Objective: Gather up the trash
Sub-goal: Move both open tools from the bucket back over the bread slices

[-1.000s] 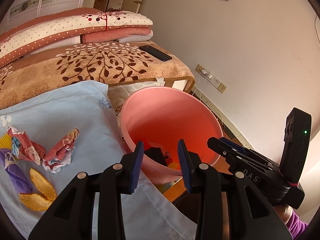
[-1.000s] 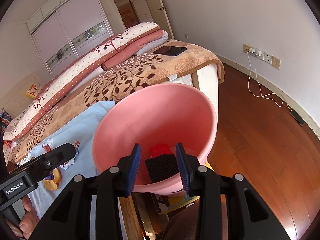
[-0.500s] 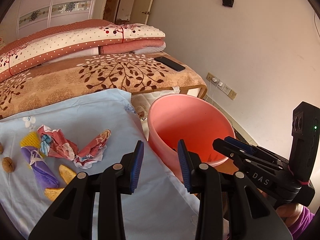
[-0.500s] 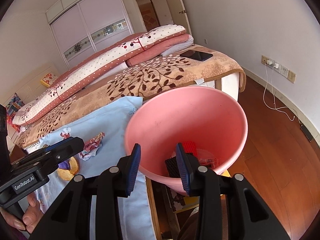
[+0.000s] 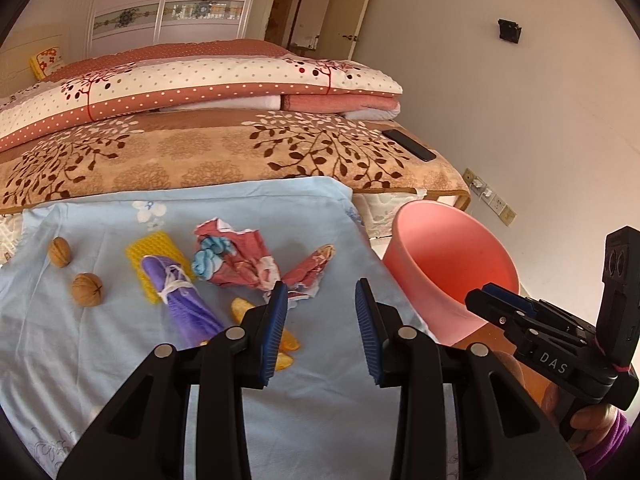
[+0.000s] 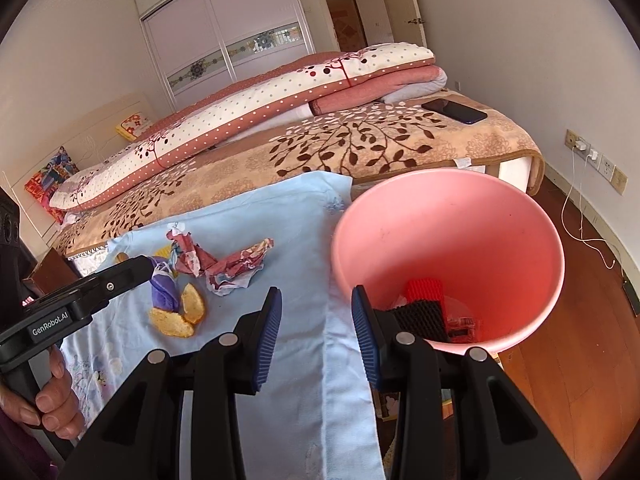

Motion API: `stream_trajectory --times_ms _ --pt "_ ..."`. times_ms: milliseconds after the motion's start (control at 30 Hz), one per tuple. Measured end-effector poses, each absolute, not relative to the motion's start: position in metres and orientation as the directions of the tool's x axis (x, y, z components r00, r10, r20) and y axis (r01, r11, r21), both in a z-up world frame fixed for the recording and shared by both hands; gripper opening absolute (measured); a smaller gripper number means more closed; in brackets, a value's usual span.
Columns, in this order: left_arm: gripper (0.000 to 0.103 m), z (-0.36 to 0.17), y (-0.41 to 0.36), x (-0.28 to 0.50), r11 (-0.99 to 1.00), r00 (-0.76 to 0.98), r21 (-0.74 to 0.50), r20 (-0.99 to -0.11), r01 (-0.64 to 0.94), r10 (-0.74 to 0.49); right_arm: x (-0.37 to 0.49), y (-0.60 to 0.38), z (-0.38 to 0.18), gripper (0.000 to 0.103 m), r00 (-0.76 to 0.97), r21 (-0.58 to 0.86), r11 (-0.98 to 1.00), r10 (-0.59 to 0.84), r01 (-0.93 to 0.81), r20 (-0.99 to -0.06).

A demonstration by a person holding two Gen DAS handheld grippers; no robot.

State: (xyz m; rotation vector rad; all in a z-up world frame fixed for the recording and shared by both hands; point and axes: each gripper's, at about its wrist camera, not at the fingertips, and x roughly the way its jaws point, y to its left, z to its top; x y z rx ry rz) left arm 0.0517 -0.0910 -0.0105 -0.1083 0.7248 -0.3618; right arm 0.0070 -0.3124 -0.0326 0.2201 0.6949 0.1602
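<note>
Trash lies on a light blue cloth [image 5: 320, 400]: two crumpled red-patterned papers [image 5: 240, 268] [image 5: 310, 272], a purple tied bundle [image 5: 180, 300] on a yellow pad [image 5: 154, 252], orange peels [image 5: 286, 344] and two walnuts [image 5: 87, 289]. My left gripper [image 5: 320, 292] hovers open over the cloth just in front of the papers, with nothing between its pads. To its right stands the pink bin [image 5: 452, 276]. My right gripper [image 6: 314, 296] is open and empty over the cloth's edge, beside the pink bin [image 6: 460, 220], which holds red and black pieces [image 6: 424, 304].
A bed with a brown leaf-print blanket [image 5: 224, 152] and folded quilts [image 5: 200, 84] lies behind the cloth. A black phone [image 5: 408, 145] rests on its far corner. Wooden floor [image 6: 580, 340] and a wall socket with a white cable [image 6: 584, 148] are at the right.
Both cameras have swung left, away from the bin and toward the cloth. The bin now sits at the right and the trash pile in the middle. Both grippers' openings look the same.
</note>
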Motion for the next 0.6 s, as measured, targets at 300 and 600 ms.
stream_trajectory --times_ms 300,600 --pt "0.035 -0.028 -0.037 0.044 0.963 0.693 -0.224 -0.67 0.152 -0.265 0.011 -0.285 -0.038 0.036 0.727 0.24 0.959 0.274 -0.154 -0.629" --pt "0.035 -0.045 -0.023 0.047 0.959 0.652 -0.252 -0.707 0.13 -0.275 0.018 -0.264 -0.046 0.036 0.689 0.232 0.952 0.306 -0.202 -0.657"
